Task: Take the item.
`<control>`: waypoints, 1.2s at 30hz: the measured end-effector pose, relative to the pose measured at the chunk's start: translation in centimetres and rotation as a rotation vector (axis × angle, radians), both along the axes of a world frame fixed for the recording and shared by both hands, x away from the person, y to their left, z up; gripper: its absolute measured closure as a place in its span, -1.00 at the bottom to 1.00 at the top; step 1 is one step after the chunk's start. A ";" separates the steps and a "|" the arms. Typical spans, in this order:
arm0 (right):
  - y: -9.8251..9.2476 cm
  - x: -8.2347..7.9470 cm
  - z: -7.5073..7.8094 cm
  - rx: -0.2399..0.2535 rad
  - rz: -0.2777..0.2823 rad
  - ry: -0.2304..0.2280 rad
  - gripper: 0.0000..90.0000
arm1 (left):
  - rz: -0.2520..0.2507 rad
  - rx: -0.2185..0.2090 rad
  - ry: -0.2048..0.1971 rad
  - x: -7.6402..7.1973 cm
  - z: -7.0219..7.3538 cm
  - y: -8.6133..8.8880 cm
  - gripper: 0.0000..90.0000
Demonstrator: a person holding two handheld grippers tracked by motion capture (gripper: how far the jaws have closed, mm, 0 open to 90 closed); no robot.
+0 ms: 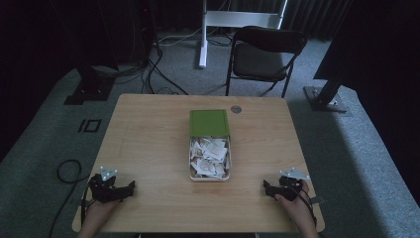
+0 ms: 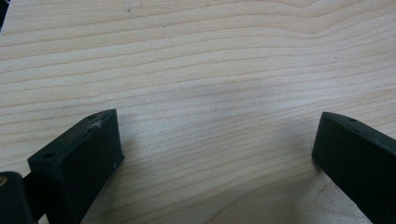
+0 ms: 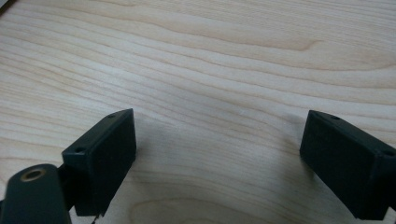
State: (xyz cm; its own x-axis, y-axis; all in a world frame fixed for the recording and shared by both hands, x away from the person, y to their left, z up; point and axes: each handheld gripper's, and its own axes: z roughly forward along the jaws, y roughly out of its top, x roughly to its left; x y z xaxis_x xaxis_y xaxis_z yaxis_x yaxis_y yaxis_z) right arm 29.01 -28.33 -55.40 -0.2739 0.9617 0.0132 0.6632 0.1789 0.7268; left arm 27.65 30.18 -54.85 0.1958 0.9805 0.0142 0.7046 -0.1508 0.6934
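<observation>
High view: I hold the left gripper (image 1: 130,187) at the lower left of the frame and the right gripper (image 1: 266,187) at the lower right, both resting low over the wooden table (image 1: 148,144) near its front edge, each with a grey three-cornered plate on top. The box (image 1: 210,145) lies in the middle of the frame, between the two grippers and further up the picture from both, well apart from each. It is a narrow rectangular tray with a pale rim. A green lid (image 1: 209,122) covers its upper half; the lower half stands uncovered and shows a heap of small white paper packets (image 1: 210,157) with brownish print, lying at all angles. I cannot read what is printed on them. A small round grey disc (image 1: 236,109) sits in the table top just to the upper right of the lid.

Left gripper view: my left gripper (image 2: 215,144) has its two black jaws spread wide, one at the lower left and one at the lower right of the frame, with bare wood grain between them and nothing held.

Right gripper view: my right gripper (image 3: 218,142) likewise stands fully parted, jaws at the lower left and lower right, bare table between them, nothing gripped.
</observation>
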 end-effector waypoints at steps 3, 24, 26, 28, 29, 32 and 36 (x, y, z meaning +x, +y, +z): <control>0.0 0.0 0.0 0.000 0.000 0.000 -0.76 | 0.000 0.000 0.000 0.0 0.0 0.0 -0.95; 0.6 0.7 1.8 0.017 0.035 -0.034 -0.70 | 0.000 0.001 0.000 0.0 0.0 0.0 -0.95; 0.8 0.9 2.4 0.023 0.041 -0.039 -0.70 | 0.000 0.001 0.000 0.0 0.0 0.0 -0.95; 1.0 1.1 2.9 0.031 0.049 -0.048 -0.70 | 0.000 0.001 0.000 0.0 0.0 0.0 -0.95; 1.1 1.2 3.2 0.031 0.056 -0.053 -0.70 | 0.000 0.001 0.000 0.0 0.0 0.0 -0.95; 1.4 1.5 3.9 0.031 0.068 -0.065 -0.70 | 0.000 0.000 0.000 0.0 0.0 0.0 -0.95; 2.0 1.8 4.8 0.031 0.086 -0.081 -0.69 | 0.001 0.000 0.000 0.0 0.0 0.0 -0.95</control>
State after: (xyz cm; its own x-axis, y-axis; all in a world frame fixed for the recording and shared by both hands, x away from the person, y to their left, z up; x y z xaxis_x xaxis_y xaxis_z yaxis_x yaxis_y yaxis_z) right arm 30.79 -26.34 -50.64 -0.3571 0.9339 0.0167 0.5850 0.2097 0.7834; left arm 27.66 30.18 -54.85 0.1949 0.9807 0.0138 0.7045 -0.1498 0.6937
